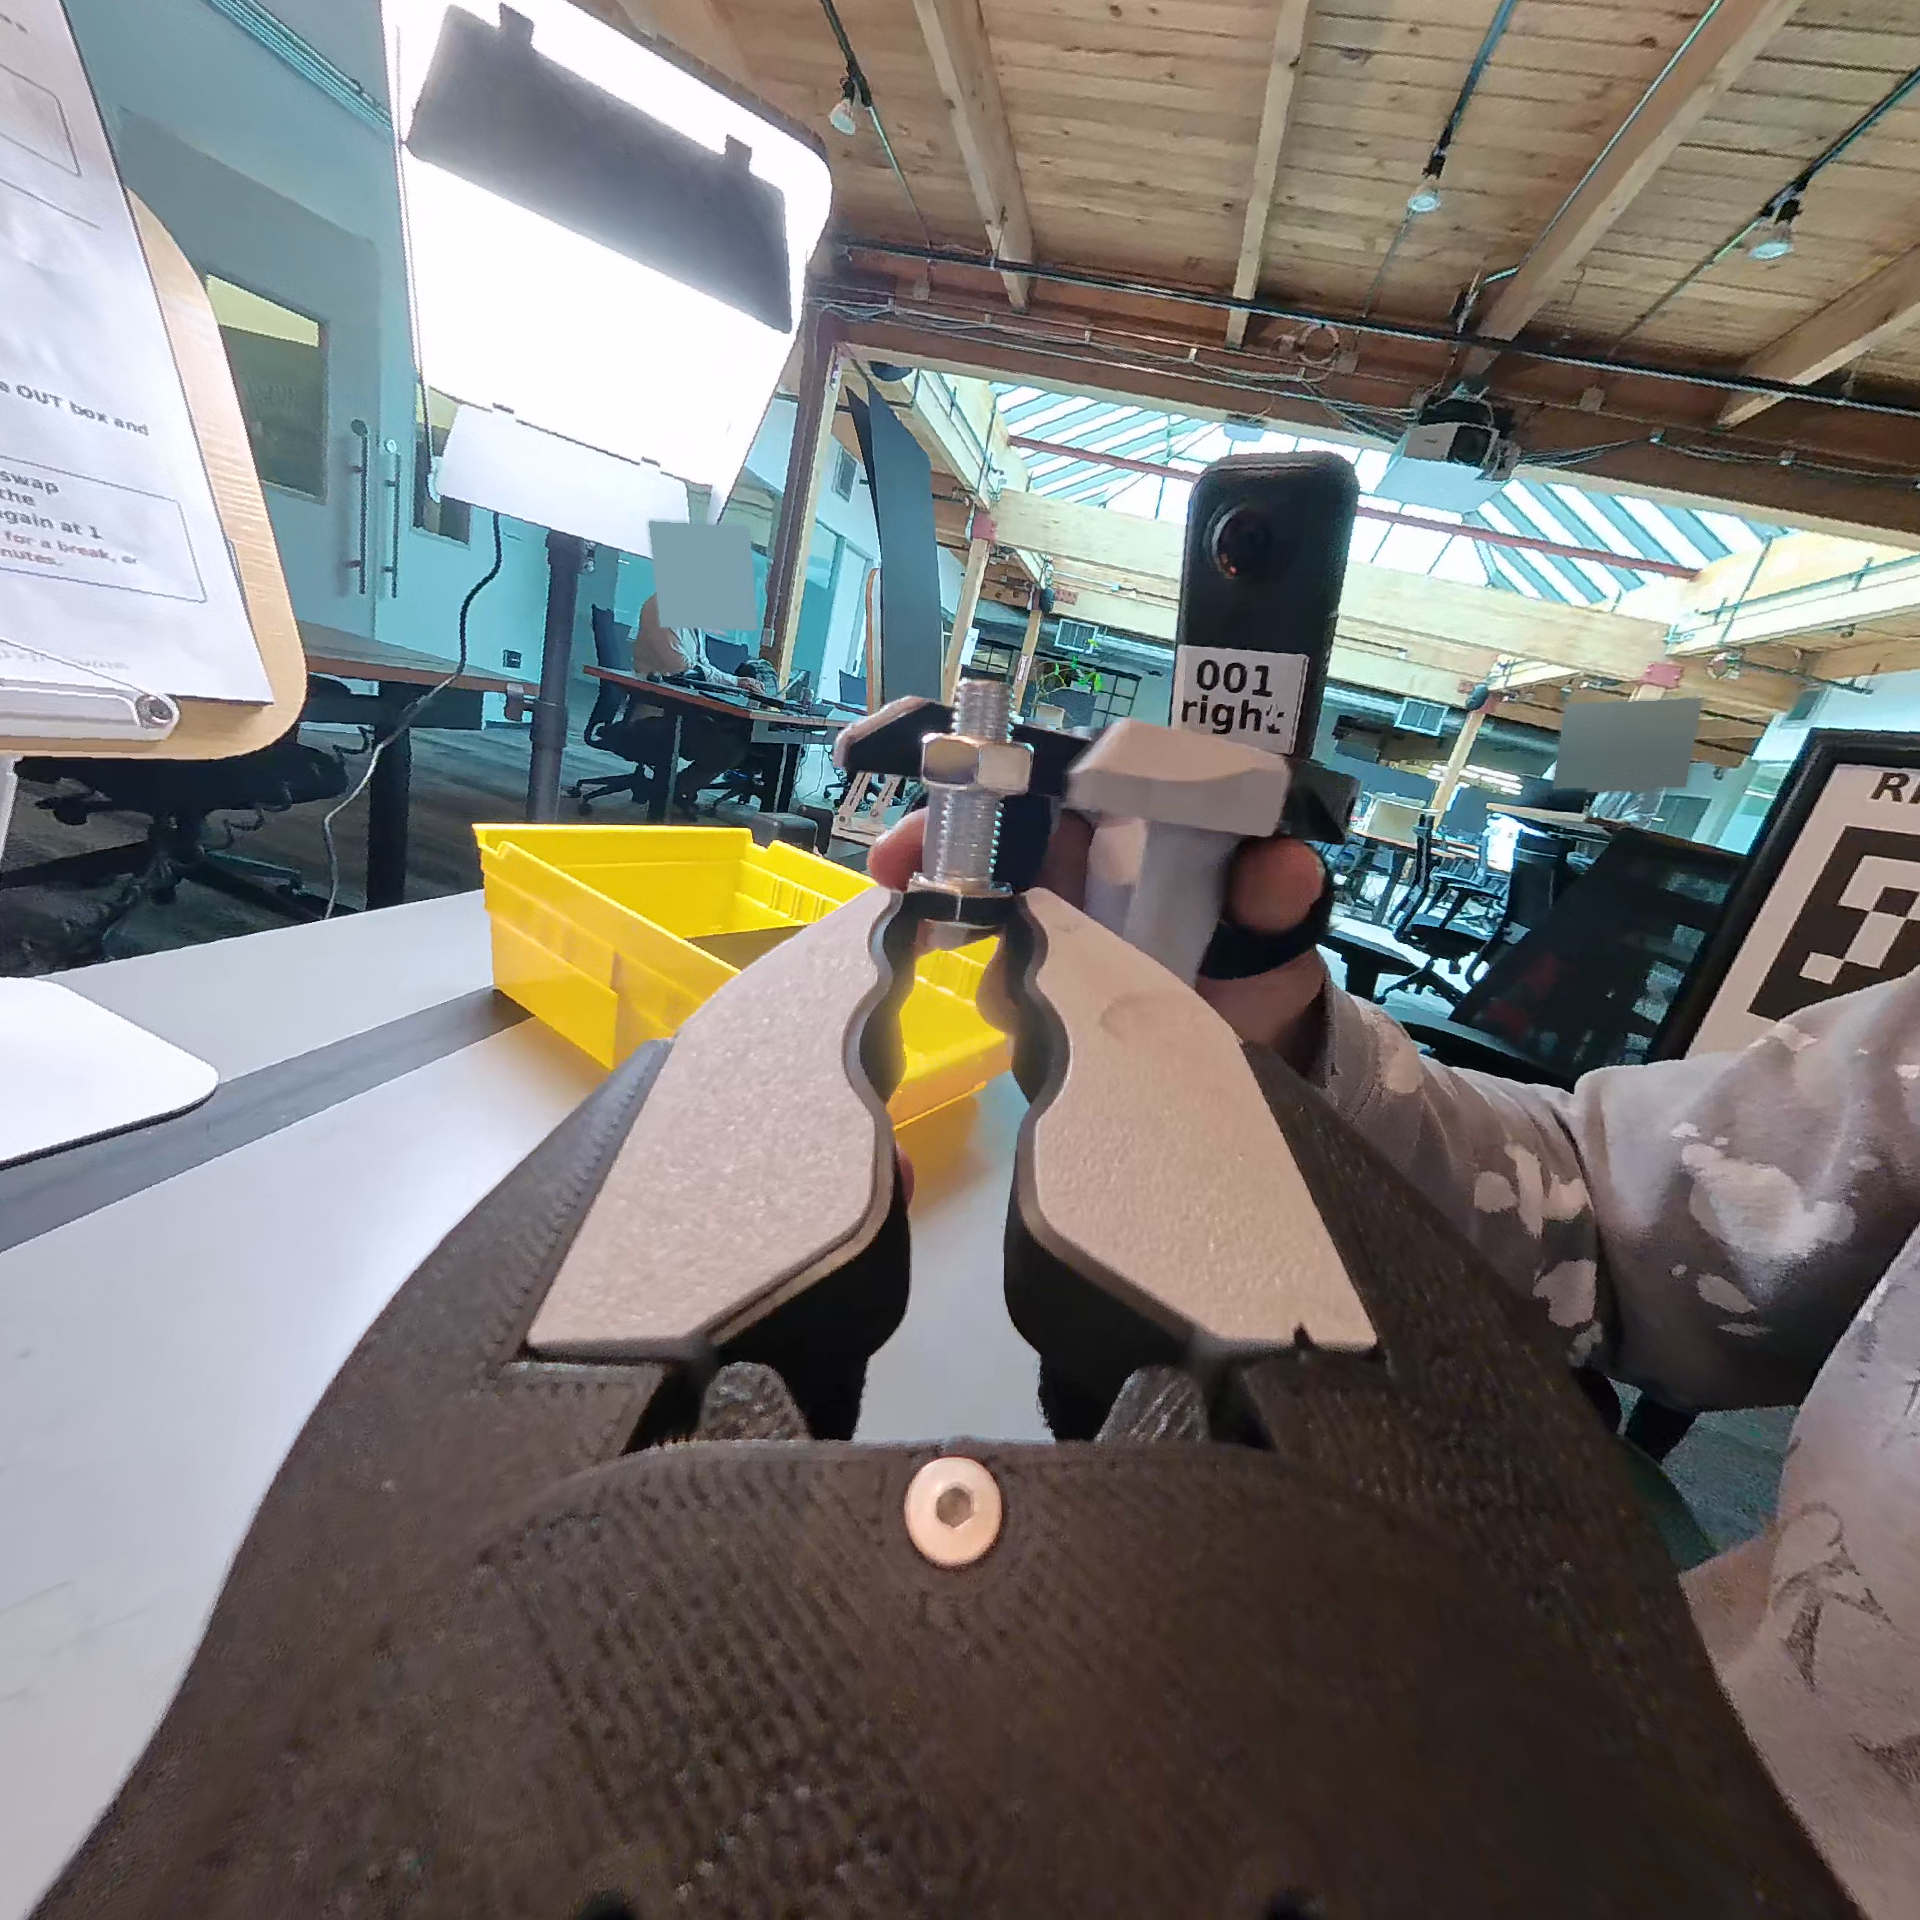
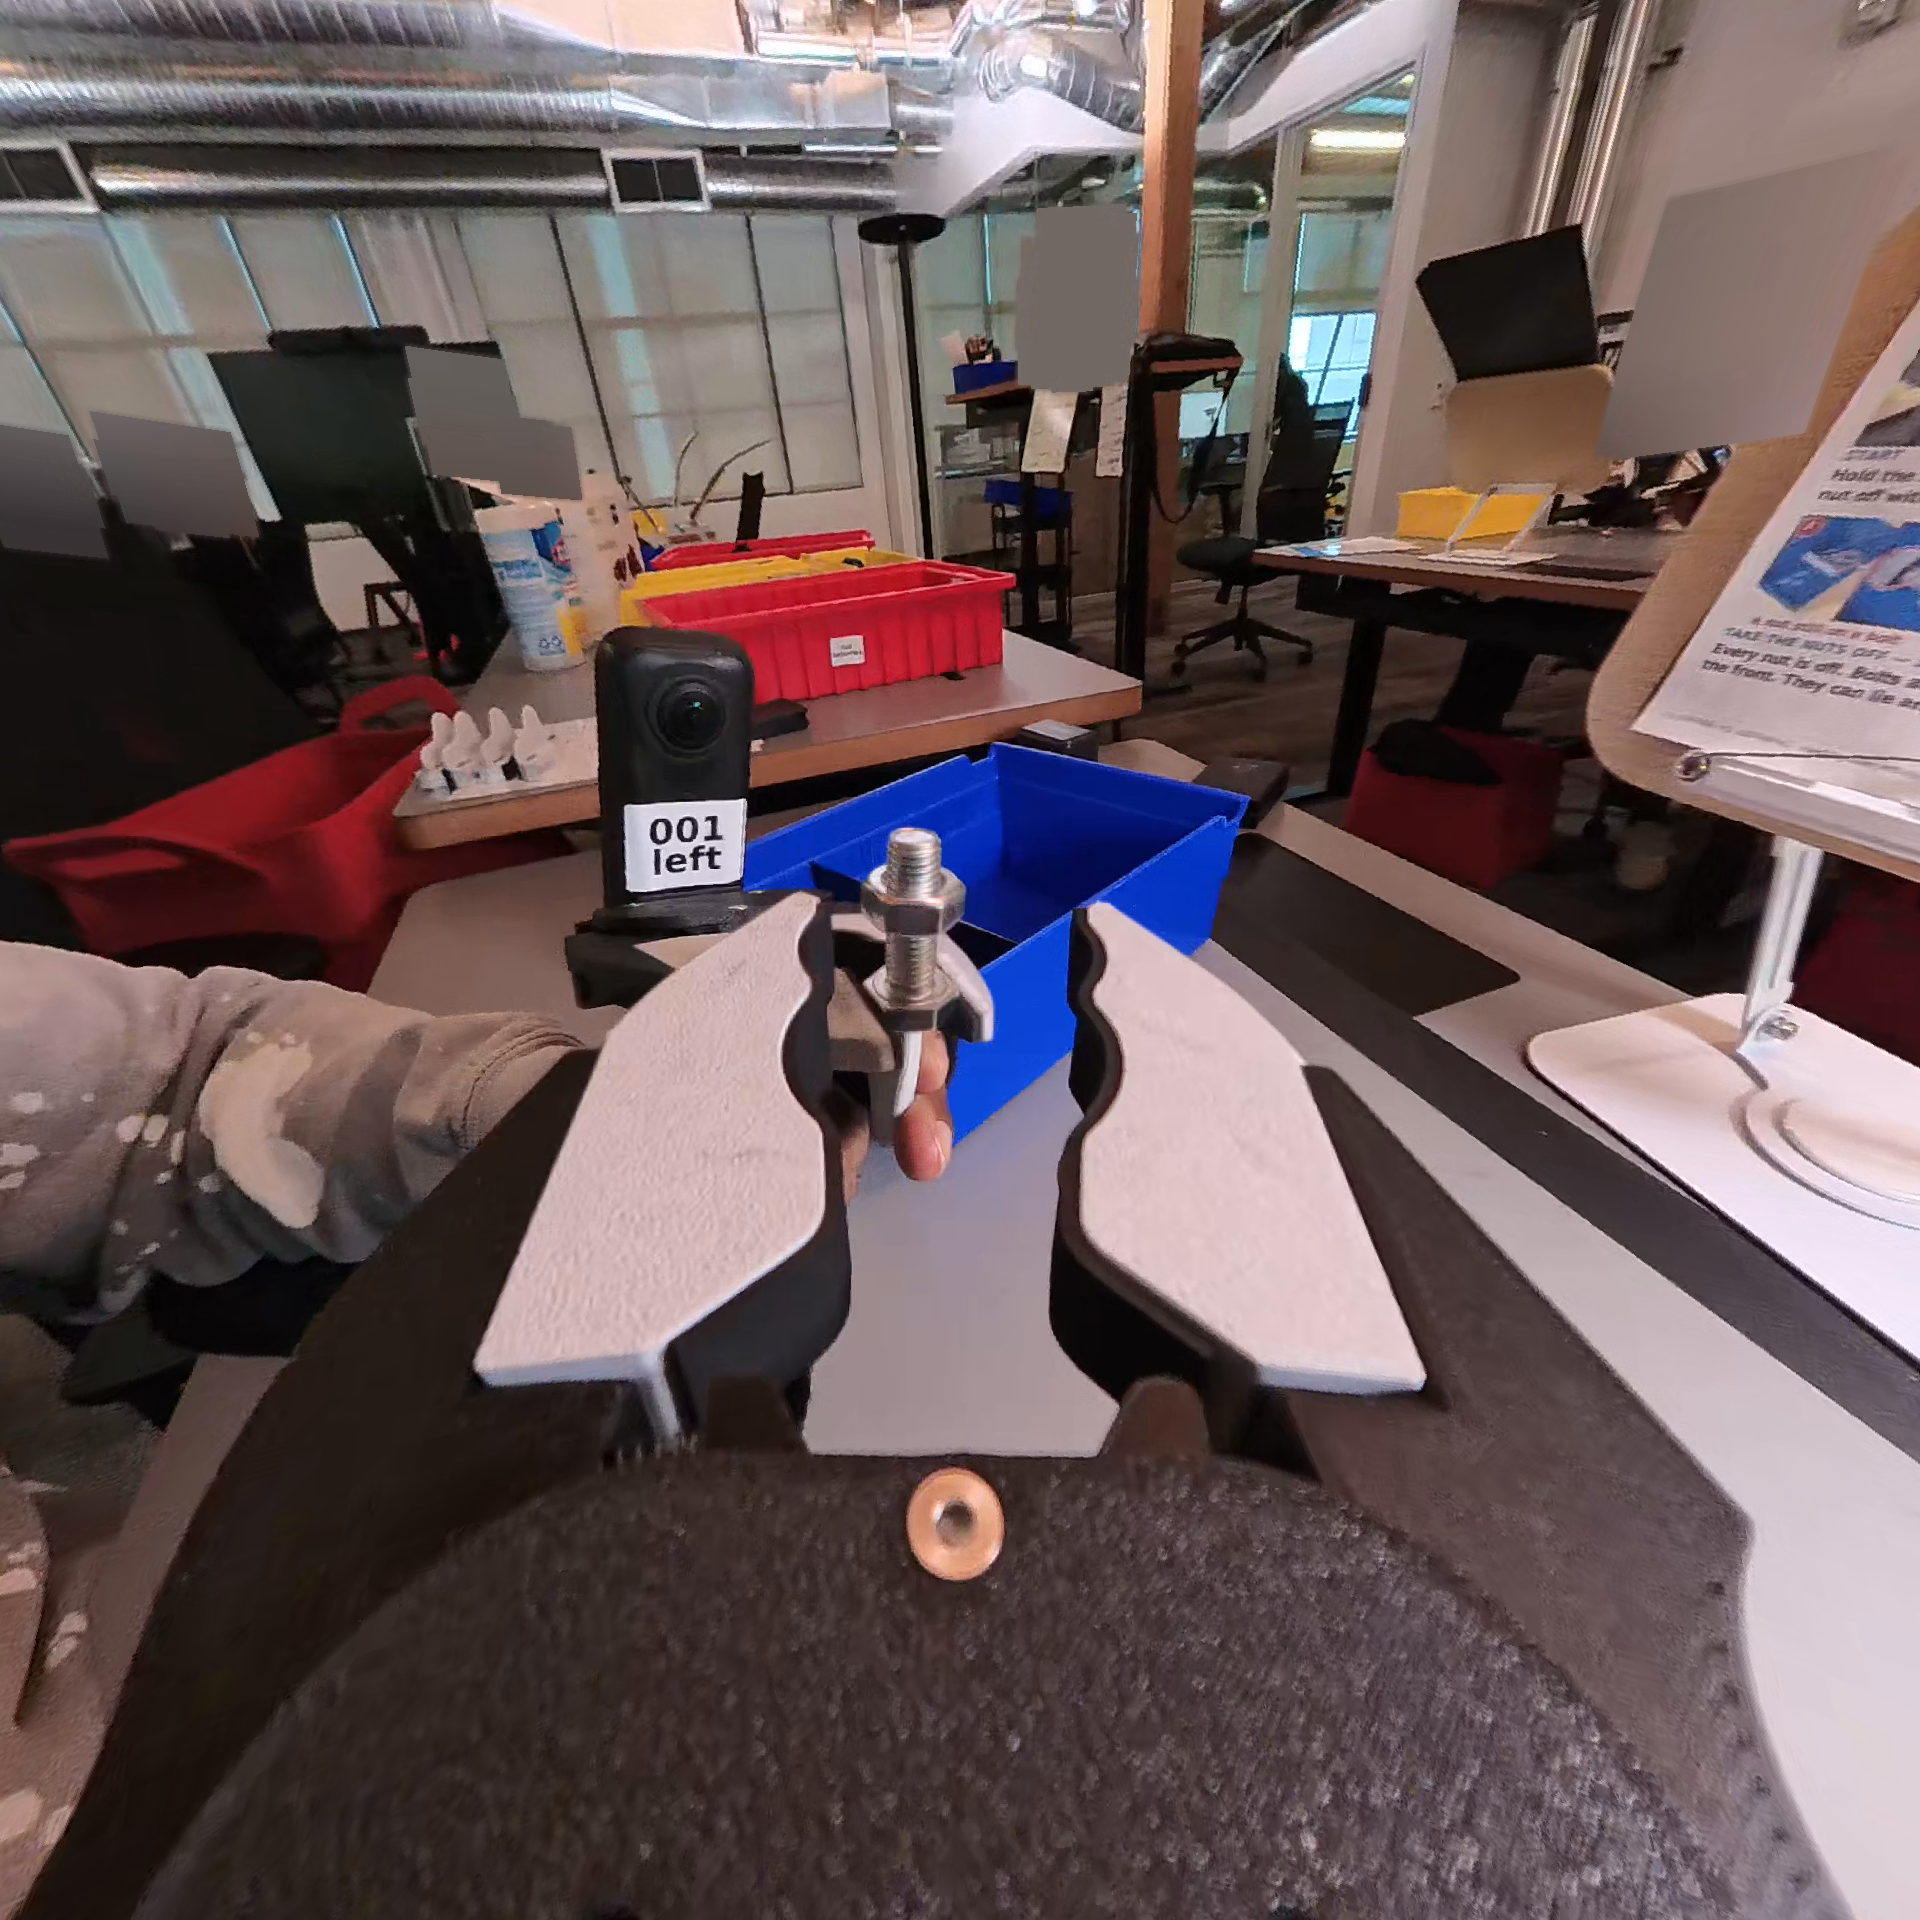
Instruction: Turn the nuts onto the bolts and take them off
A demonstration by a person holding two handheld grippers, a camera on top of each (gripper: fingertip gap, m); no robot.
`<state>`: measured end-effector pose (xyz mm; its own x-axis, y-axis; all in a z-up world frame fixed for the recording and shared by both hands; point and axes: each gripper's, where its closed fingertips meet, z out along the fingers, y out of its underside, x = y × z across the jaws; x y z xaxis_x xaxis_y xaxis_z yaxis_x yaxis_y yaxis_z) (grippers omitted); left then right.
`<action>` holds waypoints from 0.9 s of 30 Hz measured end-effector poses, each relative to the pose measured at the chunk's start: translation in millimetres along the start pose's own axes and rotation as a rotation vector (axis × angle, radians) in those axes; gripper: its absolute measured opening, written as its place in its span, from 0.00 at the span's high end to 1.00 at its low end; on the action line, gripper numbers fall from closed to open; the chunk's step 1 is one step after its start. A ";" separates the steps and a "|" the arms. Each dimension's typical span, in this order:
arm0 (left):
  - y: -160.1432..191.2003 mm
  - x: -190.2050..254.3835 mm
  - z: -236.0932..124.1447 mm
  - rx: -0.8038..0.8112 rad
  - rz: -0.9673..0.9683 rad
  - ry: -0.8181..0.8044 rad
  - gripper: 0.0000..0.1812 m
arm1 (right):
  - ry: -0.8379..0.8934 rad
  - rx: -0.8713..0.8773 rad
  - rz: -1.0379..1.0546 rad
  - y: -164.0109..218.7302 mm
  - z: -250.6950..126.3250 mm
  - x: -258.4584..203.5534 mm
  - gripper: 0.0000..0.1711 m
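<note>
A silver bolt [image 1: 961,836] stands upright, with a hex nut [image 1: 977,764] threaded partway down its shank. My left gripper [image 1: 951,914] is shut on the bolt's head and holds it above the table. It also shows in the right wrist view [image 2: 925,1023], with the bolt [image 2: 909,961] and nut [image 2: 914,899] above it. My right gripper [image 2: 951,935] is open, its fingertips either side of the nut and apart from it. One of its fingers [image 1: 1174,774] shows in the left wrist view, beside the nut.
A yellow bin [image 1: 623,914] sits on the grey table behind the bolt in the left wrist view. A blue bin [image 2: 1143,883] sits behind it in the right wrist view. A sheet stand [image 2: 1714,1091] is on the right there, and at the left [image 1: 104,416] in the other view. Left and right tips are no more than a few centimetres apart.
</note>
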<state>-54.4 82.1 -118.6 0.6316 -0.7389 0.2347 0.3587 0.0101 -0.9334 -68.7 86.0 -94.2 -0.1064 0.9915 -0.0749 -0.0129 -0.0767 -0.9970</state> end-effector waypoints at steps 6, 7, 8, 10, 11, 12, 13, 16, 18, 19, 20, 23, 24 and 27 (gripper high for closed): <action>-4.4 0.0 -1.9 0.011 -0.003 0.007 0.90 | 0.117 0.070 0.035 -10.0 -15.4 30.0 0.92; -4.1 0.5 -1.3 0.010 -0.007 0.008 0.90 | 0.101 0.063 0.034 -10.8 -15.6 27.4 0.88; -2.8 0.3 -0.8 0.007 -0.008 0.007 0.90 | 0.073 0.058 0.025 -11.3 -14.0 21.4 0.84; 0.4 -0.2 -0.1 0.001 -0.013 0.006 0.90 | 0.010 0.034 0.009 -7.8 -7.5 6.2 0.78; 1.2 0.4 0.3 0.000 -0.016 0.009 0.90 | -0.009 0.020 0.004 -4.7 -3.9 0.4 0.75; 1.3 2.0 0.7 -0.001 -0.016 0.016 0.90 | -0.015 0.010 -0.001 -2.3 -1.4 -2.5 0.75; 0.6 4.0 0.9 0.002 -0.015 0.025 0.90 | -0.006 0.007 -0.006 -1.0 -0.4 -1.3 0.78; -3.0 3.5 -1.3 0.022 -0.048 0.047 0.90 | -0.017 0.014 0.056 -1.9 -4.4 6.5 0.84; -5.0 6.9 -1.7 0.025 -0.047 0.067 0.90 | 0.032 0.070 0.079 -8.1 -12.1 20.5 0.88; -5.4 8.9 -1.0 0.024 -0.041 0.072 0.90 | 0.009 0.068 0.091 -8.2 -13.6 19.6 0.86; -5.1 10.5 -0.1 0.023 -0.042 0.077 0.90 | -0.029 0.062 0.103 -8.3 -13.3 14.7 0.82; -1.7 11.0 1.0 0.019 -0.054 0.083 0.90 | -0.126 0.058 0.101 -8.3 -7.9 -5.5 0.76; -1.3 11.6 1.2 0.019 -0.054 0.087 0.90 | -0.130 0.043 0.090 -5.7 -5.5 -8.9 0.76; -4.9 11.2 -0.6 0.039 -0.071 0.096 0.90 | -0.091 0.043 0.079 -5.1 -6.3 -1.3 0.81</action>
<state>-49.5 73.3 -111.6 0.5357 -0.7997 0.2712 0.4277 -0.0199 -0.9037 -62.2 85.8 -89.2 -0.1984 0.9688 -0.1487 -0.0431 -0.1602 -0.9861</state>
